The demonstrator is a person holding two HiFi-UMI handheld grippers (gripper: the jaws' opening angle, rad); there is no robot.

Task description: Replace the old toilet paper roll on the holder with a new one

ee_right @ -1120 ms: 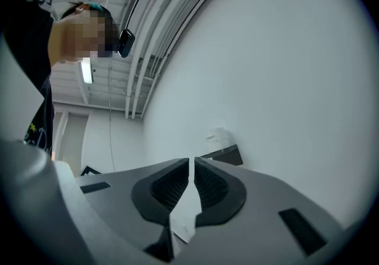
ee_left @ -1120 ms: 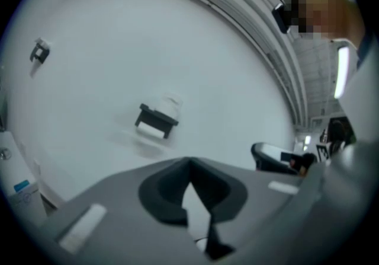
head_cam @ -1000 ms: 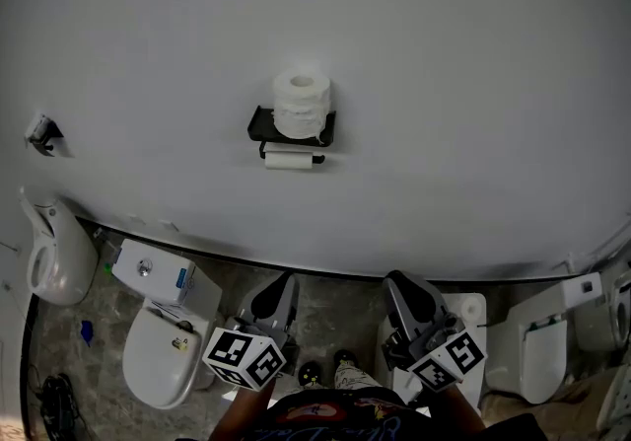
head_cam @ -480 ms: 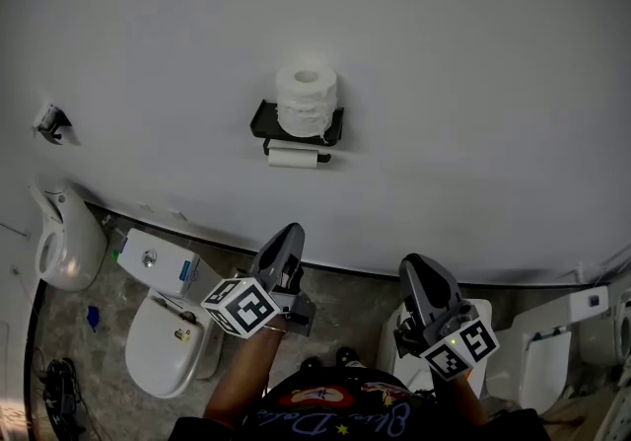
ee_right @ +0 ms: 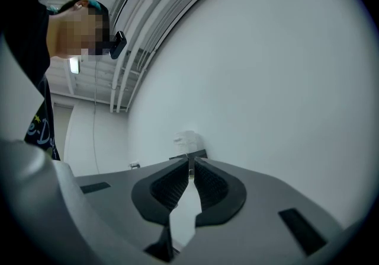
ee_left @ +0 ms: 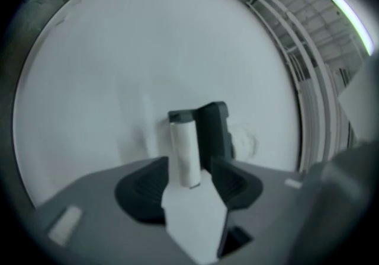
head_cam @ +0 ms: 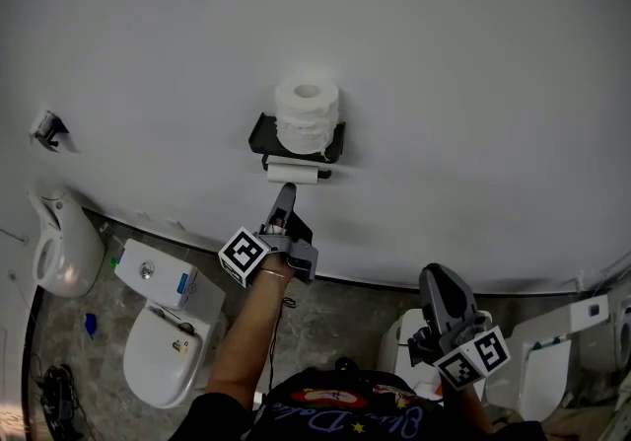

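Observation:
A black wall holder (head_cam: 264, 135) carries a full white roll (head_cam: 307, 113) on its shelf. Under it, a thin, nearly used-up roll (head_cam: 293, 173) sits on the bar. My left gripper (head_cam: 285, 196) reaches up to just below that thin roll, rolled onto its side. Its jaws are opening. In the left gripper view the thin roll (ee_left: 184, 150) stands on end just ahead of the left gripper (ee_left: 188, 164), and the pads do not press on it. The black holder (ee_left: 213, 127) shows behind it. My right gripper (head_cam: 445, 309) hangs back low at the right, shut and empty (ee_right: 190, 166).
A white wall fills most of the view. Below stand a toilet with its tank (head_cam: 166, 280) at the left, a white fixture (head_cam: 59, 252) further left, and more toilets (head_cam: 537, 355) at the right. A small fitting (head_cam: 45, 130) is on the wall, left.
My left gripper has travelled from low near the body up to the holder, rolled onto its side and opened its jaws. The right gripper drifted a little right.

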